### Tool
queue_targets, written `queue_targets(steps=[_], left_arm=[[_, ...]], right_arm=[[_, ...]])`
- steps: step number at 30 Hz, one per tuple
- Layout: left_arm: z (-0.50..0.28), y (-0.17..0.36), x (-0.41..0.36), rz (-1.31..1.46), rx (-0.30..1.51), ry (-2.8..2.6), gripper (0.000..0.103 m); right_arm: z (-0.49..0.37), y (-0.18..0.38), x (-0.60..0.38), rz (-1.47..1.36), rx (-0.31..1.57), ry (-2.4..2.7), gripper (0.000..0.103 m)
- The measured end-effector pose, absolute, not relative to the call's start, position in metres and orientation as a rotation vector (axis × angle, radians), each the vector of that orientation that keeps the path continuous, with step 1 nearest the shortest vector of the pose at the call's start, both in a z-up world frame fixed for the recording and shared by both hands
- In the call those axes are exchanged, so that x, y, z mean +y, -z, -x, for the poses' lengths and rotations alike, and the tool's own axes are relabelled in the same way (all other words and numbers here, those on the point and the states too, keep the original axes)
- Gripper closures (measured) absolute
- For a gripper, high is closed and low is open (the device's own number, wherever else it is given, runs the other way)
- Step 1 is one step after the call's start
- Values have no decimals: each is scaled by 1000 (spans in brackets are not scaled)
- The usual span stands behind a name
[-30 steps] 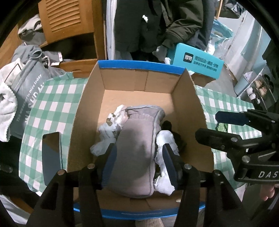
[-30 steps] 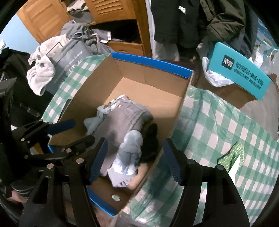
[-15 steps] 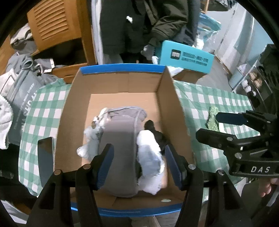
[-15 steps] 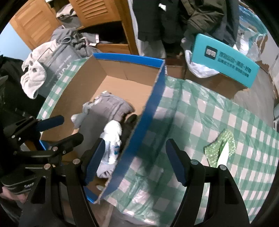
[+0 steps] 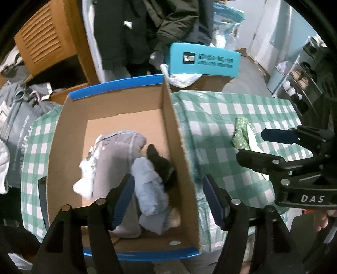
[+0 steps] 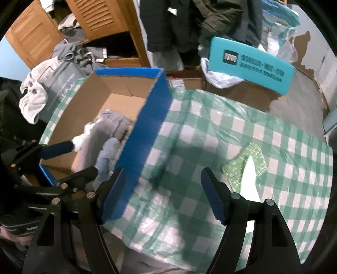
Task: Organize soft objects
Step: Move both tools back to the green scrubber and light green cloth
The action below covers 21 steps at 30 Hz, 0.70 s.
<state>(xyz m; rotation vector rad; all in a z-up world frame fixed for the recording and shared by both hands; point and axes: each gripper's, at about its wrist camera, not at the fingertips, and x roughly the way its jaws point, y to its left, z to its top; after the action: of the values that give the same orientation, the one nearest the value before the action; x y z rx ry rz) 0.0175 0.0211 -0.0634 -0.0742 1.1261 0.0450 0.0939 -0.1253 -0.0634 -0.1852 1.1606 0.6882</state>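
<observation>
Standing over the table: a person holds two grippers above a green-and-white checked tablecloth (image 6: pixel 221 130), both pointing steeply down.
Left gripper (image 5: pixel 168 198): its jaws have just been opening and now stand wide; the pads press on nothing. The box's right wall and the end of the pale blue bundle lie in the gap below them.
Right gripper (image 6: pixel 163 195): fingers spread wide, nothing between them, only bare checked cloth beneath.
Cardboard box (image 5: pixel 118 105): brown inside, blue outside, open at the top, sitting on the left part of the cloth.
Soft things in the box: a folded grey garment (image 5: pixel 113 160) lies lengthwise along the floor; a white piece (image 5: pixel 85 179) is bunched against its left side; a rolled pale blue cloth (image 5: pixel 149 185) lies against its right side; a small black item (image 5: pixel 161 162) is tucked between that roll and the right wall.
Green sparkly cloth (image 6: pixel 246 164): out on the tablecloth, well apart from the box, right of the right gripper, with a white piece on top of it.
Behind the table: a teal box (image 6: pixel 250 63) with dark lettering resting on a brown carton, dark coats hanging, and a louvred wooden cabinet (image 6: pixel 101 16).
Left of the box: a grey printed bag (image 5: pixel 19 126) with a pale towel (image 6: pixel 33 99) draped beside it.
</observation>
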Motion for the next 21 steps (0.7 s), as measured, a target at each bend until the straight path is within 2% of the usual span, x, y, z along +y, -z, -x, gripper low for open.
queue_targets(steps=[21], left_arm=[[-35,78,-53,8,1191,59,33]], right_arm=[[-101,69,-211,102,1160,-576,28]])
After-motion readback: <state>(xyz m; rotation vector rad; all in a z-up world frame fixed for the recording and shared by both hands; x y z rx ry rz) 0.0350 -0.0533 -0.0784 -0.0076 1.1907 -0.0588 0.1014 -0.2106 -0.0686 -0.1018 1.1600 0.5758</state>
